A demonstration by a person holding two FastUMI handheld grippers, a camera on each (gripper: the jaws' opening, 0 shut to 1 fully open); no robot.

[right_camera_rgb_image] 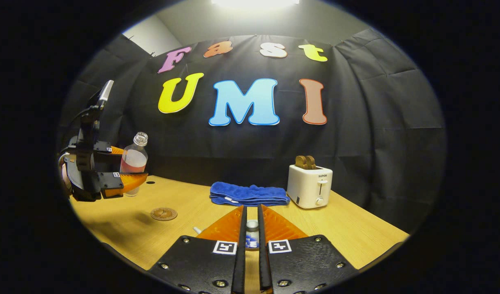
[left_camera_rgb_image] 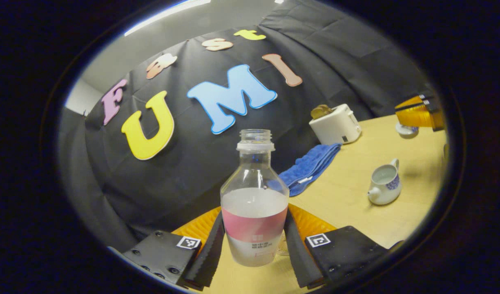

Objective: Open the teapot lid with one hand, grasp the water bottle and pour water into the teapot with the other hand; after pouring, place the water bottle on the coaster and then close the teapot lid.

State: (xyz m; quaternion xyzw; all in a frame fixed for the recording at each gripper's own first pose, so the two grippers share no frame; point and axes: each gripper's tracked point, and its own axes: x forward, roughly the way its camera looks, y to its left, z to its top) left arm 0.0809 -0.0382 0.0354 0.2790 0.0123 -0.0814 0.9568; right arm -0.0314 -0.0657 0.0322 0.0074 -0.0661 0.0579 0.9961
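Left claw (left_camera_rgb_image: 254, 241): closed on clear plastic water bottle (left_camera_rgb_image: 254, 200), both fingers pressed vs. its pink-label band; bottle upright, cap off, approx. half full. In right gripper view this claw (right_camera_rgb_image: 125, 173) sits far left w/ bottle (right_camera_rgb_image: 134, 161) lifted clear above worktop.

Right claw (right_camera_rgb_image: 250, 241): fingers nearly together, pinched on small white teapot lid (right_camera_rgb_image: 252, 224) w/ blue pattern below it; lid between the two fingers. In left gripper view it (left_camera_rgb_image: 417, 112) is at far right edge, lid (left_camera_rgb_image: 406, 129) under its tip, held above worktop.

Teapot: small white ceramic teapot (left_camera_rgb_image: 384, 183) w/ blue motif, lid off, mouth open, on worktop right of bottle, well apart from it.

Coaster: round brown wooden coaster (right_camera_rgb_image: 163, 213) flat on worktop, nothing on it, below-right of lifted bottle.

Worktop: light wood worktop (right_camera_rgb_image: 184, 220).

Towel: folded blue cloth towel (right_camera_rgb_image: 248, 194) at far side near black wall, just left of toaster.

Toaster: white toaster (right_camera_rgb_image: 309, 185) w/ brown slices in slots, far right; also in left gripper view (left_camera_rgb_image: 335, 124), next to towel (left_camera_rgb_image: 311, 167).
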